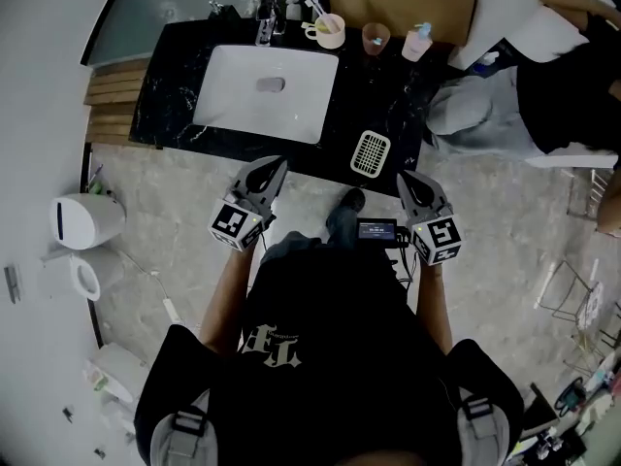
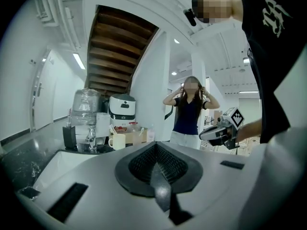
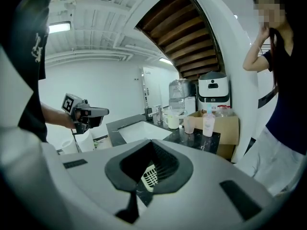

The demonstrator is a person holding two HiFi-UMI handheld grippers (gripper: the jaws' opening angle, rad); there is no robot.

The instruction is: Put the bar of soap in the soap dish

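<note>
A white slotted soap dish [image 1: 370, 153] lies on the black marble counter [image 1: 175, 76], near its front edge and right of the white sink [image 1: 233, 100]. No bar of soap shows in any view. My left gripper [image 1: 276, 166] hovers just in front of the counter edge below the sink, its jaws shut on nothing [image 2: 156, 164]. My right gripper [image 1: 405, 178] hangs just right of and in front of the dish. In the right gripper view a narrow gap stands between its pads [image 3: 148, 169], and the soap dish [image 3: 150, 177] shows through it. Nothing is held.
A cream mug [image 1: 330, 30], an orange cup [image 1: 375, 37] and a pink bottle [image 1: 417, 42] stand at the counter's back, beside a cardboard box [image 1: 403, 3]. The tap [image 1: 265, 25] is behind the sink. A person [image 1: 553, 76] stands at the right. A white bin [image 1: 87, 219] stands on the floor at the left.
</note>
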